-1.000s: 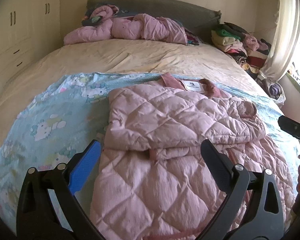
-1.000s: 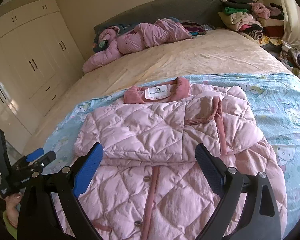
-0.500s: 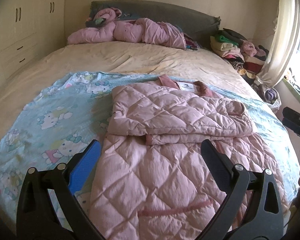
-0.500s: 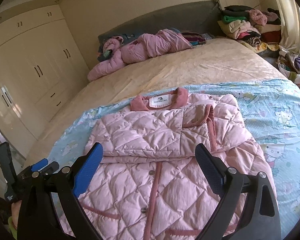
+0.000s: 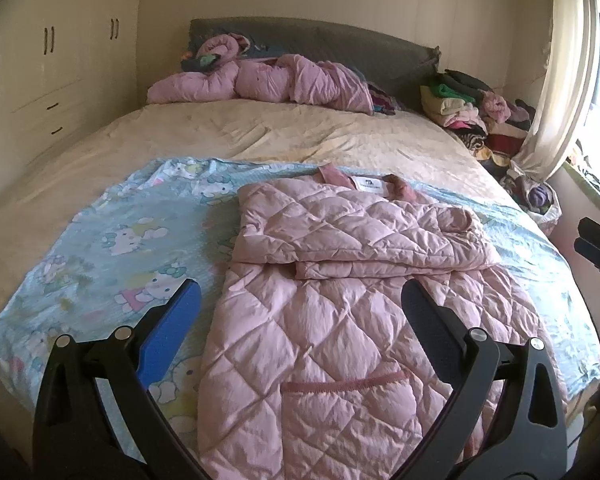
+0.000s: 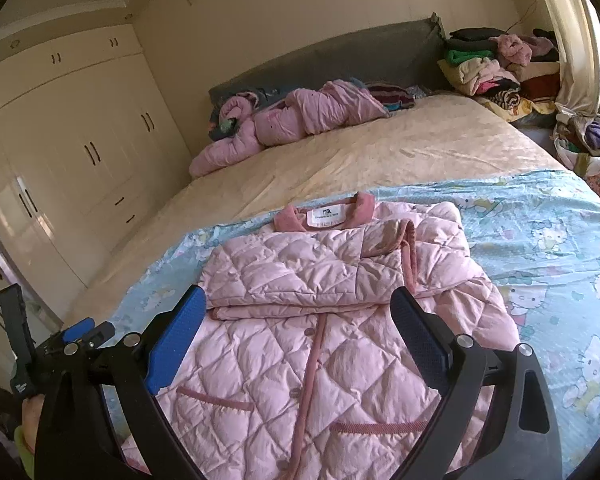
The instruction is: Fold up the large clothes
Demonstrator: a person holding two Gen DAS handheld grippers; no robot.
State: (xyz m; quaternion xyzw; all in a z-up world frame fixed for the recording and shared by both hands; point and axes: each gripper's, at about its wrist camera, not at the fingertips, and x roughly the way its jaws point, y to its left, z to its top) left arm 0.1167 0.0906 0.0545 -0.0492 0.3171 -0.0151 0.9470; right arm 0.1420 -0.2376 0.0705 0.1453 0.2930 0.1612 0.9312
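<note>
A pink quilted jacket (image 5: 340,320) lies flat on a light blue cartoon-print sheet (image 5: 120,240) on the bed, collar and white label at the far end. Both sleeves are folded across its chest. It also shows in the right wrist view (image 6: 320,340), with its front buttons and two pockets toward me. My left gripper (image 5: 300,312) is open and empty, held above the jacket's near left part. My right gripper (image 6: 300,312) is open and empty above the jacket's lower middle. Each gripper shows at the edge of the other's view.
A crumpled pink padded garment (image 5: 268,84) lies by the grey headboard (image 5: 360,44). A pile of clothes (image 5: 472,108) stands at the far right by the curtain (image 5: 560,80). White wardrobes (image 6: 60,160) line the left wall. A beige bedspread (image 5: 260,132) covers the far half.
Both grippers have pulled back toward the foot of the bed and risen, so more of the jacket's lower part and pockets shows. The jacket has not moved. Both stay open.
</note>
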